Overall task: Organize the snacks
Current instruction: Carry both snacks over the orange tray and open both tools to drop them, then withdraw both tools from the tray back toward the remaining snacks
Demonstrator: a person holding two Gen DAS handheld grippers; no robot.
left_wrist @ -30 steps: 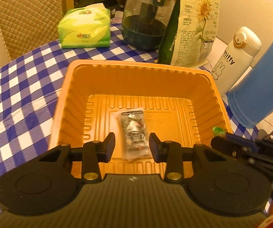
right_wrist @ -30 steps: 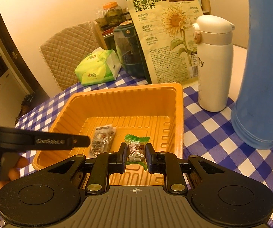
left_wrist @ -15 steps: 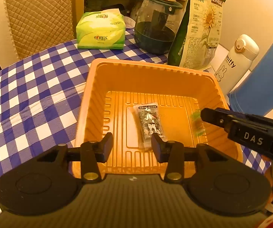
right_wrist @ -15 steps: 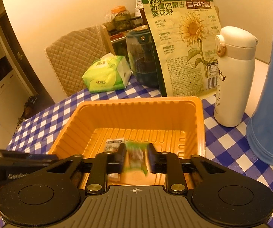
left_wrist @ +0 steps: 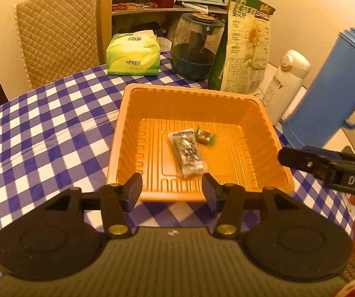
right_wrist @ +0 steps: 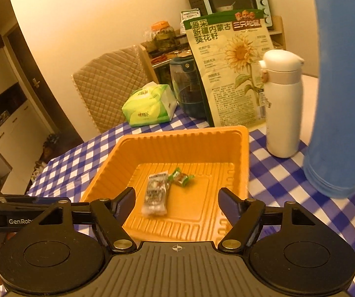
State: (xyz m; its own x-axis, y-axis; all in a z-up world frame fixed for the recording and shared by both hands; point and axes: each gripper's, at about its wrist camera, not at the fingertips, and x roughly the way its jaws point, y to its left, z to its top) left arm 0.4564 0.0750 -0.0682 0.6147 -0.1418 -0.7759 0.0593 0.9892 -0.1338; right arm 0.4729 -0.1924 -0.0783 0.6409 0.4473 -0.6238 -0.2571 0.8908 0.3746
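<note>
Both snacks lie in the orange tray [left_wrist: 271,133]: the clear packet [left_wrist: 187,152], long axis toward your left tool [left_wrist: 172,189], the green candy [left_wrist: 205,137] touching its far end. Your right tool [right_wrist: 177,204] and left tool, jaws just spread, hold nothing.

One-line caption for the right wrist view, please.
Open right gripper above an orange tray holding a clear snack packet and a green-wrapped candy.
</note>
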